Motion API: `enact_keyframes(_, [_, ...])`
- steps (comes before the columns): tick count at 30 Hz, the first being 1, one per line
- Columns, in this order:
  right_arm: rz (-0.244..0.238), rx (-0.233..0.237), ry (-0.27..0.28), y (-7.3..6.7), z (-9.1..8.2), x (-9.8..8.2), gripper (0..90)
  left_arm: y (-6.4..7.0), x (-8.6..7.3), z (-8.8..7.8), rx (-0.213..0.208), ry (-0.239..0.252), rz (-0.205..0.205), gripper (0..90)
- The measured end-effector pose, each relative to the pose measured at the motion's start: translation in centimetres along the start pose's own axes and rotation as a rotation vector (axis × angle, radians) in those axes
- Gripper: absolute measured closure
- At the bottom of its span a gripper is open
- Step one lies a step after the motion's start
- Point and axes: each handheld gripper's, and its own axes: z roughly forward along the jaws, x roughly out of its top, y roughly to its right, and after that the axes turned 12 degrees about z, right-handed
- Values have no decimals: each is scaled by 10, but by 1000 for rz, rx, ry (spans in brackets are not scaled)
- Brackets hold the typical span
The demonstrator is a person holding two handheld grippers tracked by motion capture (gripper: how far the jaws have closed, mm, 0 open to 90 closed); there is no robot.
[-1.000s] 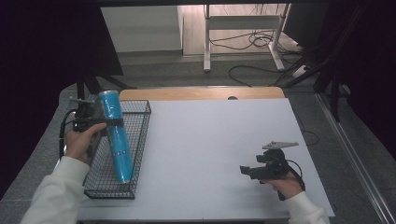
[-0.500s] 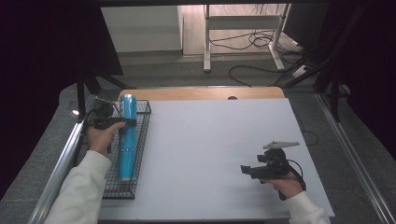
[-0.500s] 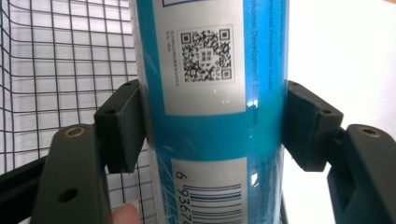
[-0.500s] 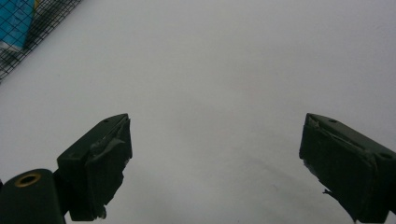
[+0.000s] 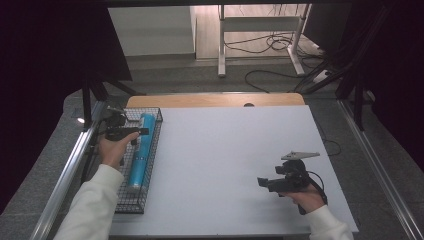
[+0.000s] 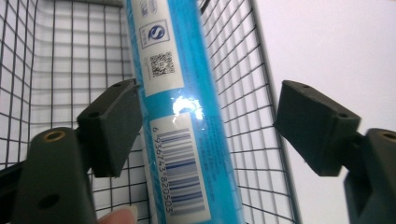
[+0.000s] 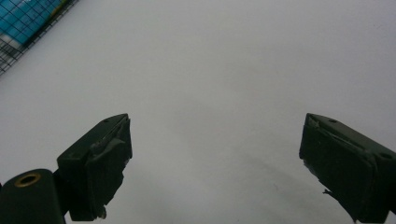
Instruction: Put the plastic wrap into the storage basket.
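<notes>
Release looks done: left tongs (image 6: pixel 205 126), just opening, stand clear around the blue tube (image 5: pixel 140 150) lying in the wire basket (image 5: pixel 150 172), right tongs (image 7: pixel 215 163) wide over the counter (image 5: pixel 225 165).

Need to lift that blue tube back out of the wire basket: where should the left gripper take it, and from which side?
Grip the blue tube around its middle, coming straight down from above. It lies flat along the wire basket, whose walls likely block a sideways approach. The left gripper, jaws just opened and spanning it in the left gripper view, already lines up across its round body.
</notes>
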Motion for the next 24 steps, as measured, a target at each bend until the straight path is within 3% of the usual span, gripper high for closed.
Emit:
enact_keyframes(3, [0, 2, 3, -1, 0, 0, 93, 5, -3, -8, -57, 15, 37, 188])
enact_keyframes(7, [6, 7, 9, 0, -2, 0, 93, 18, -11, -21, -90, 42, 117, 174])
enact_keyframes(11, [-5, 11, 21, 0, -4, 0, 93, 35, -25, -38, -102, 70, 223, 173])
enact_keyframes(14, [-21, 8, 36, -2, -4, -1, 93, 50, -39, -52, -141, 114, 276, 185])
enact_keyframes(19, [-49, -4, 64, -5, -6, -3, 93, 75, -68, -67, -221, 137, 377, 187])
enact_keyframes(24, [-83, -15, 109, -7, -11, -8, 93, 92, -93, -75, -243, 144, 452, 188])
